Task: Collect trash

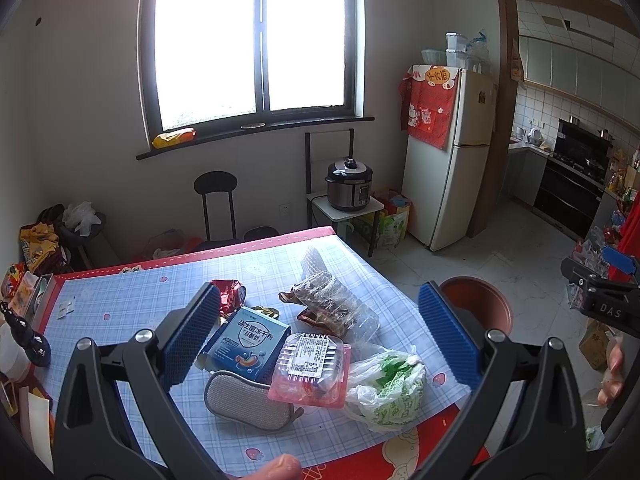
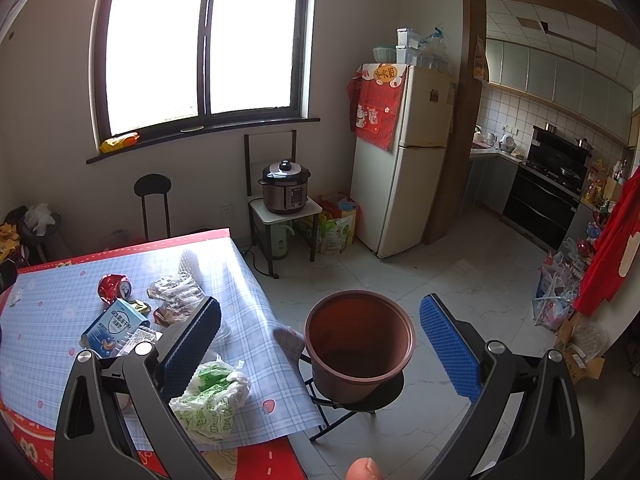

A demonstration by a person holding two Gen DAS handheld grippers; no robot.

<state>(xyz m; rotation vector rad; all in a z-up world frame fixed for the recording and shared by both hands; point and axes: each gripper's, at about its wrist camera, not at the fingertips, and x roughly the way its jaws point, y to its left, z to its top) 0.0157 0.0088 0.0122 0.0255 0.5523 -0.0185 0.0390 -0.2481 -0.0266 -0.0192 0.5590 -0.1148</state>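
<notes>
Left wrist view: left hand-held gripper [image 1: 318,334] was spread wide, holding nothing, hovering above the trash pile on the desk [image 1: 132,300]. Between the pads lay the blue box [image 1: 244,340], the pink blister tray [image 1: 310,368] leaning on it, a grey mesh pouch [image 1: 248,398] just in front, and a white-green plastic bag [image 1: 386,388] at the desk's near right corner. Behind them: crumpled clear wrap over a brown wrapper [image 1: 336,304] and a crushed red can [image 1: 230,294].

Risks, as I judged them:
- Items overlapped; closing on the tray could have caught the box too, or flipped the tray off it.
- Clear wrap was slippery and springy, likely to squirt out of the pads.
- The bag sat near the desk edge; a nudge could have sent it to the floor.

Right hand-held gripper [image 1: 600,284] showed only at the right edge of this view; could not tell its opening from here.

Right wrist view: right hand-held gripper [image 2: 320,344] was also wide open and empty, aimed at the brown bucket [image 2: 358,344]. The bucket stood on a small black folding stool [image 2: 348,404] just beside the desk corner. Its visible interior looked empty; the very bottom was in shadow, so not certain. The bag [image 2: 212,400] lay near the left pad, still on the desk.

More risks:
- Bucket on a light stool: a bump could have tipped it.
- The gap between desk and bucket meant a release made too soon would have landed on the floor.
</notes>
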